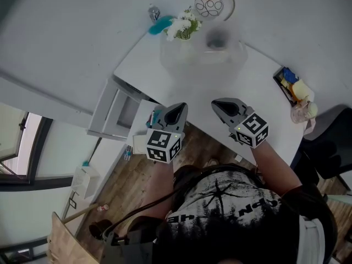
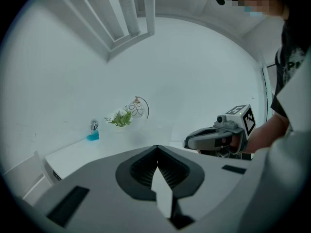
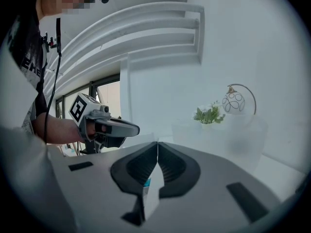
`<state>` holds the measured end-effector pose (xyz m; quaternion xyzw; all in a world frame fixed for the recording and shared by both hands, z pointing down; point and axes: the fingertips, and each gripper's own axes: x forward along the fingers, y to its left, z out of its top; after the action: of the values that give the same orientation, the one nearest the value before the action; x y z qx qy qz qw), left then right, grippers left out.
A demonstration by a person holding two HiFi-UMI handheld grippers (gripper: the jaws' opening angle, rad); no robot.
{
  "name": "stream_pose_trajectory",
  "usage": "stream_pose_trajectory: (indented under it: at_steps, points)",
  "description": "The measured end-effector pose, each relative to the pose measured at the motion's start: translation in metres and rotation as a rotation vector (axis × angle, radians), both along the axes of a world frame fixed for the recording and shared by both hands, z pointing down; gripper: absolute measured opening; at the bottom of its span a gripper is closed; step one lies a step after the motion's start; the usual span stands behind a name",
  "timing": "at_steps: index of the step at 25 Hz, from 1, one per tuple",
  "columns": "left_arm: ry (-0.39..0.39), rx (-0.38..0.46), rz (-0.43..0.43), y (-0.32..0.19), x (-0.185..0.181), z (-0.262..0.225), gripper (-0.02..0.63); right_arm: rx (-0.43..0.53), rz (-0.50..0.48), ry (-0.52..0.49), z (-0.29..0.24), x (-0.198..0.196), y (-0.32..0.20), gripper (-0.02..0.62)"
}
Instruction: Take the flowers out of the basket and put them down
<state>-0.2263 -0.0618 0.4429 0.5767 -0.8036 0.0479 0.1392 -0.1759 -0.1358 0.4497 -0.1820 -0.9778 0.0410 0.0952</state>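
Head view: a white table (image 1: 264,87) sits in a corner of white walls. A frosted, translucent white basket (image 1: 220,59) stands toward the table's far edge.

- A small bunch of white flowers with green leaves (image 1: 184,26) rises at the basket's far-left rim.
- In the right gripper view the flowers (image 3: 209,114) stand up over the basket (image 3: 228,140) wall. They look to be inside it, but the stems are hidden.
- In the left gripper view the flowers (image 2: 120,118) are small and far off.

Just beside the flowers is a round white ornament with a dark looped pattern, hung under a gold arc (image 1: 209,5). On the flowers' other side is a small teal-blue object (image 1: 160,23) with a silvery piece next to it, too small to identify.

At the table's right end is a dark rectangular tray (image 1: 278,84) holding blue and yellow items. Off the left end, lower down, is a white drawer unit (image 1: 118,111).

The grey left gripper (image 1: 176,110), with its marker cube at the rear, is held over the table's near edge, well apart from the basket. In its own view the left gripper (image 2: 157,149) has its jaws pressed together with nothing between them.

The grey right gripper (image 1: 221,104) is near the left one, not touching it, and points toward the basket. In its own view the right gripper (image 3: 157,147) has its jaws fully together and is empty.
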Motion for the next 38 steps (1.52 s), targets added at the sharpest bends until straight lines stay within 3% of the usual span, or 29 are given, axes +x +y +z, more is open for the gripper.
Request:
stream_pose_trajectory:
  at_steps: [14, 31, 38]
  points:
    - [0.022, -0.010, 0.038, -0.019, -0.048, 0.010, 0.011, -0.034, 0.028, 0.018, 0.010, -0.047, -0.013, 0.018]
    - [0.001, 0.007, 0.171, -0.050, -0.189, -0.014, 0.011, -0.075, 0.155, -0.038, -0.034, -0.162, -0.036, 0.017]
    - [-0.003, 0.000, 0.219, -0.057, -0.224, -0.011, 0.011, -0.109, 0.159, -0.038, -0.056, -0.191, -0.035, 0.018]
